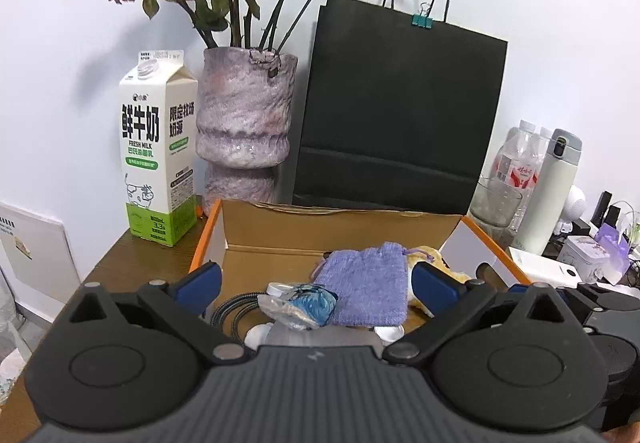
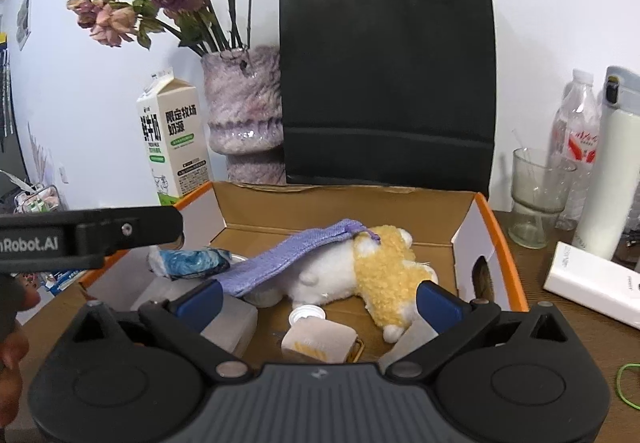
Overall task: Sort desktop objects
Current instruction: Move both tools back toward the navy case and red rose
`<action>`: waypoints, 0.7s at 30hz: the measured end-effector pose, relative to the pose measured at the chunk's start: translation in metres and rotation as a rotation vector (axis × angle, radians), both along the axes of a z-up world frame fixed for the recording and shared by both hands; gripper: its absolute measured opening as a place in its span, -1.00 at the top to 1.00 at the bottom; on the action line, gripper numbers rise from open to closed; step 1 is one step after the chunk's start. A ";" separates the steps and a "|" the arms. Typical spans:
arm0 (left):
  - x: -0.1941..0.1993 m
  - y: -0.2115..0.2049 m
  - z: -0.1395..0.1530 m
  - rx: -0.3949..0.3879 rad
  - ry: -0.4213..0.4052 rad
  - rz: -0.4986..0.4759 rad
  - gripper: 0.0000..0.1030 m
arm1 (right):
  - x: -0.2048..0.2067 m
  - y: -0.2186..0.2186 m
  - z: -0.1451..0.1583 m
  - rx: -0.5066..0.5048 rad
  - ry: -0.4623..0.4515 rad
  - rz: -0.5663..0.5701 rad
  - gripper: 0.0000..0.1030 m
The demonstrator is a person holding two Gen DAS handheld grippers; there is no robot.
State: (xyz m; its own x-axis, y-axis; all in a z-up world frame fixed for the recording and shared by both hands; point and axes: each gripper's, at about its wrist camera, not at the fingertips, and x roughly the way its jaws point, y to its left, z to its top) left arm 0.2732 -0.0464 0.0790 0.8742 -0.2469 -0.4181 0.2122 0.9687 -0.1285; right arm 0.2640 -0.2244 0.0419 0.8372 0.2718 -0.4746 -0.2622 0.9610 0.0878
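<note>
An open cardboard box with orange edges (image 1: 344, 227) (image 2: 340, 211) stands on the brown desk. In it lie a purple knit pouch (image 1: 366, 289) (image 2: 288, 255), a yellow and white plush toy (image 2: 372, 267) (image 1: 432, 255), a crumpled blue and white wrapper (image 1: 306, 305) (image 2: 192, 261), a grey cable (image 1: 232, 309), a beige block (image 2: 320, 341) and a small white cap (image 2: 306, 313). My left gripper (image 1: 316, 283) is open and empty over the box's near side. My right gripper (image 2: 318, 301) is open and empty over the box. The left gripper's body (image 2: 88, 237) shows at the left of the right wrist view.
Behind the box stand a milk carton (image 1: 158, 167) (image 2: 176, 147), a purple vase of dried roses (image 1: 244, 123) (image 2: 244, 111) and a black paper bag (image 1: 396, 115) (image 2: 386, 75). To the right are a glass (image 2: 538, 195), water bottles (image 2: 576, 135), a white flask (image 1: 554, 187) and a white power bank (image 2: 596, 285).
</note>
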 end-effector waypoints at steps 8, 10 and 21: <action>-0.040 0.013 0.005 0.007 -0.029 -0.004 -1.00 | -0.042 -0.009 0.002 -0.015 -0.004 -0.007 -1.00; -0.051 0.018 0.004 0.002 -0.032 0.003 -1.00 | -0.054 -0.010 0.001 -0.017 0.001 -0.003 -1.00; -0.091 0.037 -0.002 0.047 -0.014 0.006 -1.00 | -0.097 -0.007 0.002 -0.040 0.035 0.036 -1.00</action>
